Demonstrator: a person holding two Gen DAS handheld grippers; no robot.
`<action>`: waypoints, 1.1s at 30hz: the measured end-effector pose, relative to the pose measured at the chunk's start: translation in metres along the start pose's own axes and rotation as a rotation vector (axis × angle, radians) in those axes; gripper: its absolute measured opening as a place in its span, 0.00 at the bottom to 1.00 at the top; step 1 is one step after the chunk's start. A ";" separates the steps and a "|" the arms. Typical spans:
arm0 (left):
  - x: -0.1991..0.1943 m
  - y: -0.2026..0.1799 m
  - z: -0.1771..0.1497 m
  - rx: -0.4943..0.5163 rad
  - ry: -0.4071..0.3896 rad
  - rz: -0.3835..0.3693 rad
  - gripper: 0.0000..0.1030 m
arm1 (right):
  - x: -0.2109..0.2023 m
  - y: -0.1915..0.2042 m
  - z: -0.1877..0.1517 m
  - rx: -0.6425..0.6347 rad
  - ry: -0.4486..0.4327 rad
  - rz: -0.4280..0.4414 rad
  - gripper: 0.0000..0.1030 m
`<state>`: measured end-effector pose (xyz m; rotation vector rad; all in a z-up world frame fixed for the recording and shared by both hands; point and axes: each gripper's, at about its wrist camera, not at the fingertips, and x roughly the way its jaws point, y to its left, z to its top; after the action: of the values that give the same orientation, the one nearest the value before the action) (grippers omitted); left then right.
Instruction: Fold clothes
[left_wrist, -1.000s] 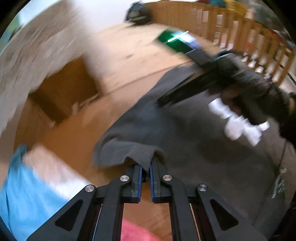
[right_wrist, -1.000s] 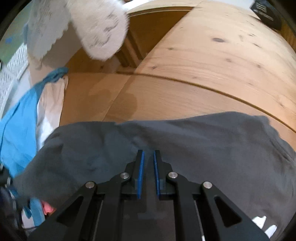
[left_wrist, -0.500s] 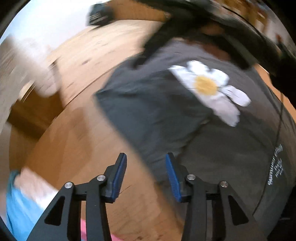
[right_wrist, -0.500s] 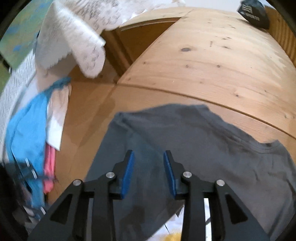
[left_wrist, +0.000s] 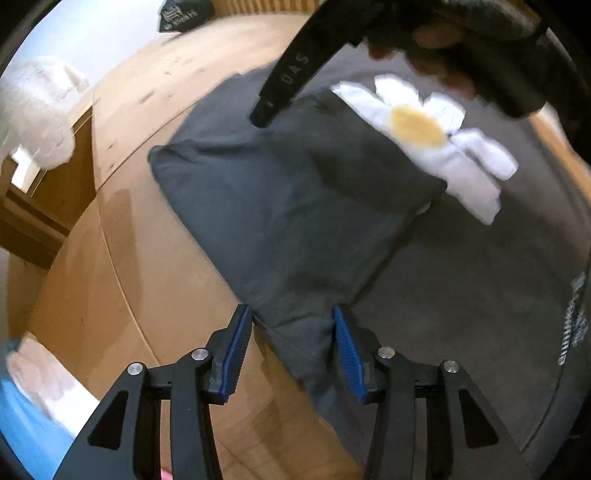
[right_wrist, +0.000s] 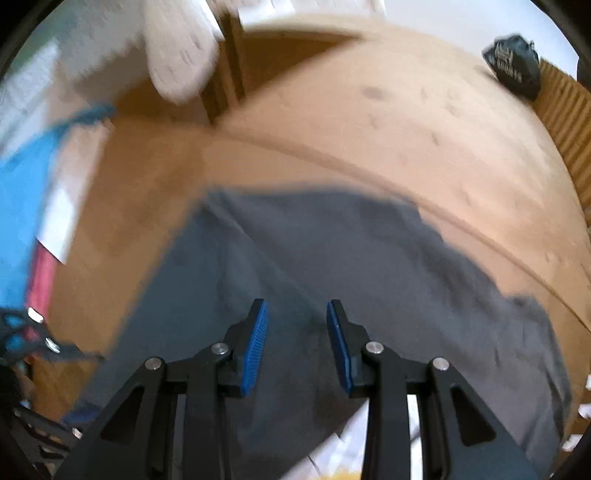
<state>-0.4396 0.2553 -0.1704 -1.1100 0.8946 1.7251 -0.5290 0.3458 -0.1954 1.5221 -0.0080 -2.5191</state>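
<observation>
A dark grey T-shirt (left_wrist: 295, 206) with a white daisy print (left_wrist: 424, 129) lies on the wooden table, one side folded over its front. My left gripper (left_wrist: 291, 328) is open just above the fold's near corner, fingers on either side of it. The right gripper's black fingers (left_wrist: 291, 81) reach in from the top of the left wrist view, over the fold's far edge. In the right wrist view, the right gripper (right_wrist: 297, 325) stands open over the same grey shirt (right_wrist: 332, 258), holding nothing.
A wooden table (right_wrist: 369, 133) extends beyond the shirt. Blue, white and pink clothes (right_wrist: 33, 199) are piled at the left. A dark folded garment (right_wrist: 513, 70) sits at the far corner. A white lacy cloth (right_wrist: 181, 48) hangs near a wooden frame.
Both grippers were shut on the shirt a second ago. They have let go and opened, leaving the shirt's side folded over its front. Both now hover over the fold.
</observation>
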 end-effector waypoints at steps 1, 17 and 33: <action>0.000 0.003 -0.003 -0.015 -0.002 -0.008 0.44 | 0.000 0.003 0.003 0.007 -0.014 0.060 0.32; -0.144 -0.038 -0.178 -0.352 -0.085 0.037 0.45 | -0.053 0.025 -0.016 0.037 -0.031 0.068 0.31; -0.154 -0.164 -0.350 -0.594 -0.045 -0.126 0.47 | -0.131 0.080 -0.098 0.071 0.043 -0.002 0.39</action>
<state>-0.1472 -0.0403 -0.1648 -1.4604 0.2684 1.9543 -0.3703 0.2996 -0.1184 1.6041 -0.0906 -2.5124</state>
